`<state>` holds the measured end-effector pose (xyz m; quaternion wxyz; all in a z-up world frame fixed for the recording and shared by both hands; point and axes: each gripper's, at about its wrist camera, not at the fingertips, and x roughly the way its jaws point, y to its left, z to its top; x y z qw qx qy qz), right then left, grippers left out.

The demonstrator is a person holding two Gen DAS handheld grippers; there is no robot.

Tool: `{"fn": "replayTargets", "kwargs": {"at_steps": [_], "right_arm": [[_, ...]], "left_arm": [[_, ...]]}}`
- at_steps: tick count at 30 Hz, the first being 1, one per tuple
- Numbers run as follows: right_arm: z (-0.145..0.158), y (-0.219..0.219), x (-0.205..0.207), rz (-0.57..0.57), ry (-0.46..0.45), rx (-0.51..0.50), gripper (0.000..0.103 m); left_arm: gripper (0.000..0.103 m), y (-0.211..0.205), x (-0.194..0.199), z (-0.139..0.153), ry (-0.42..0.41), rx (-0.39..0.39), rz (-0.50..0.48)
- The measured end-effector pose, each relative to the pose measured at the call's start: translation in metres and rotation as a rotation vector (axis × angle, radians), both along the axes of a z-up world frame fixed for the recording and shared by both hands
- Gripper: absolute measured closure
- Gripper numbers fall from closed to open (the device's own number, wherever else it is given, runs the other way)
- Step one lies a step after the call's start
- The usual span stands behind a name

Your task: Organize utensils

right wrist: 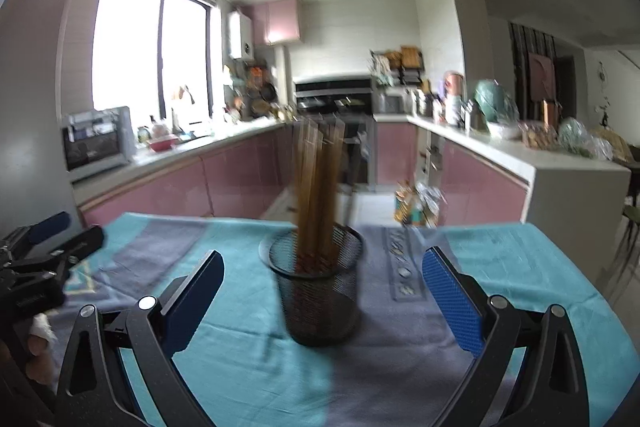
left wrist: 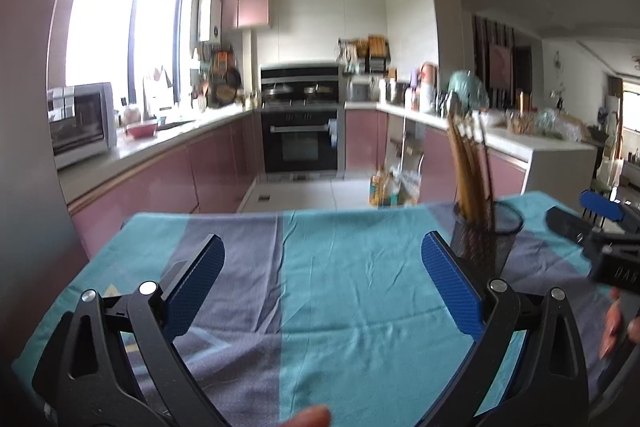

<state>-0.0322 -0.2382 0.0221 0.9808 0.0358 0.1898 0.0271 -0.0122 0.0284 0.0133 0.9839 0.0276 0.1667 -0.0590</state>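
Chopsticks point(right wrist: 320, 187): all upright in cup point(right wrist: 320, 299)
Tabletop point(right wrist: 248, 355): nothing loose seen
Hand-held grippers, left point(left wrist: 322, 287) and right point(right wrist: 322, 297): released, empty
Progress: seemingly finished

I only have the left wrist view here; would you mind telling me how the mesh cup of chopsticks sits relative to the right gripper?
Observer: The mesh cup stands centred ahead of the right gripper, between its open fingers, untouched.
Operator: Thank you. Is anything printed on the tablecloth near it?
Observer: Yes, the tablecloth has a patterned strip just right of the cup.
Operator: Are the chopsticks inside?
Observer: The chopsticks stand upright in the cup, blurred.
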Motion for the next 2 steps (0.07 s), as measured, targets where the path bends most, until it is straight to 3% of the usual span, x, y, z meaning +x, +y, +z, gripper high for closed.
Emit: {"fn": "replayTargets", "kwargs": {"at_steps": [2], "right_arm": [[-0.0144, -0.0176, 0.0168, -0.046, 0.104, -0.029, 0.007]], "left_arm": [[0.006, 0.0029, 0.0103, -0.0075, 0.043, 0.012, 0.006]]}}
